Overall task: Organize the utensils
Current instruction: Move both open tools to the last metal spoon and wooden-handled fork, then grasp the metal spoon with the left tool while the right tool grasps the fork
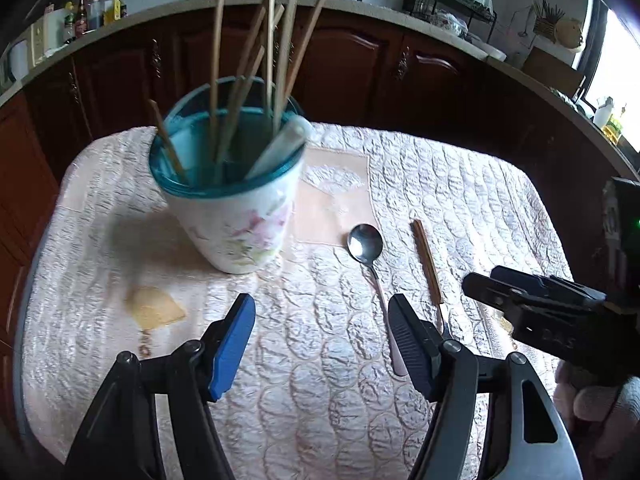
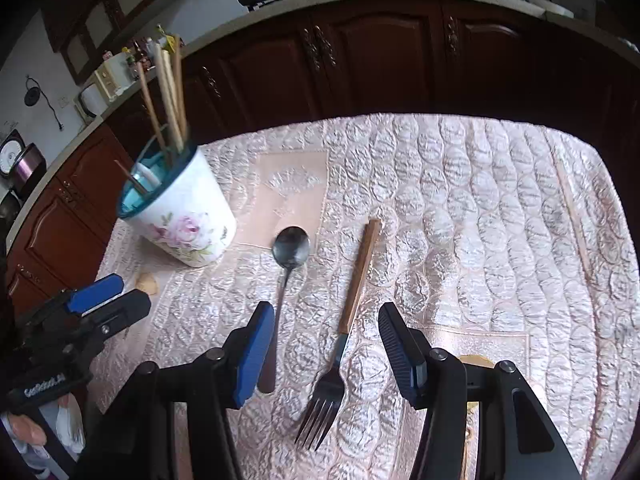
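A white floral cup [image 1: 236, 220] with a teal rim stands on the quilted tablecloth [image 1: 460, 184] and holds several wooden chopsticks [image 1: 244, 68] and a white utensil. It also shows in the right wrist view [image 2: 184, 220]. A metal spoon [image 1: 365, 245] [image 2: 291, 249] and a wooden-handled fork [image 2: 354, 288] [image 1: 427, 260] lie side by side to the cup's right. My left gripper [image 1: 322, 340] is open and empty, near the spoon's handle. My right gripper [image 2: 326, 348] is open and empty, straddling the fork's neck from above.
A single chopstick [image 2: 574, 216] lies at the table's far right. A small tan scrap [image 1: 154, 308] lies near the left gripper. Dark wooden cabinets [image 2: 380, 52] run behind the table, with pots and bottles on the counter above.
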Tool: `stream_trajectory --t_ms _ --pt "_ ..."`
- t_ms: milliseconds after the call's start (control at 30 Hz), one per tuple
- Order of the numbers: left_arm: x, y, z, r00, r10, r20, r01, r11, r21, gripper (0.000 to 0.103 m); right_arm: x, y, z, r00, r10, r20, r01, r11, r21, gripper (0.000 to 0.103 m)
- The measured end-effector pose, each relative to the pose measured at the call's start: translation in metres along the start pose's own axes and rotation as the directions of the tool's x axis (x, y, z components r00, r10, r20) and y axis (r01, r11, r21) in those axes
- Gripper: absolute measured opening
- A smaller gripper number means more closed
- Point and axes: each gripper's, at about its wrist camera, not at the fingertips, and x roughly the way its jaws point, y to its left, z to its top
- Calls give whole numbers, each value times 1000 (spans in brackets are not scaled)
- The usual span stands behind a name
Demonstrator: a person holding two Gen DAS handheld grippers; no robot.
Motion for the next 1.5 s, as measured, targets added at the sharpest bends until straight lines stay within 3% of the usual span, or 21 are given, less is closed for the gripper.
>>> stream_trajectory --t_ms 167,300,467,533,600,700,900,1000,1200,1233,1333,1367,1433,1500 --pt "17 -7 -2 1000 7 -25 -7 1000 20 70 25 0 13 999 45 -17 -46 999 -29 57" --pt "27 1 -4 998 8 -54 -8 1000 2 70 52 8 34 995 93 -37 -96 992 -76 50" --pt "31 18 -8 997 13 -75 -14 1000 -24 70 93 13 60 992 106 -74 -115 984 -136 49" --pt "32 25 -9 996 12 -84 -15 999 -34 70 109 15 65 986 133 -104 -148 977 -154 44" --pt "31 32 -10 996 14 -89 -18 999 -46 70 123 18 65 975 169 -143 -192 967 -167 27" --pt "32 43 -12 995 12 -97 -18 998 -65 70 128 21 61 964 208 -164 -237 954 -184 13" --pt "32 54 -15 994 0 -109 -8 997 -74 70 118 32 38 917 335 -217 -367 921 -130 7" --pt "30 59 -18 993 -11 -118 2 997 -76 70 112 44 18 903 357 -239 -393 911 -127 7" --pt "31 60 -23 991 -43 -127 35 997 -67 70 104 59 -26 822 479 -308 -512 859 -29 6" --pt "31 59 -24 990 -52 -128 45 997 -59 70 101 62 -32 828 467 -311 -501 864 -39 6" --pt "34 52 -29 987 -75 -142 69 997 -41 70 84 66 -37 880 399 -256 -440 889 -128 15" --pt "34 51 -31 986 -83 -147 78 996 -39 70 75 64 -37 885 398 -241 -438 888 -142 26" --pt "35 49 -33 983 -103 -152 100 995 -30 70 62 54 -36 891 404 -205 -435 890 -138 28" --pt "35 45 -33 982 -119 -150 118 993 -19 69 53 41 -29 919 356 -168 -379 916 -133 28"
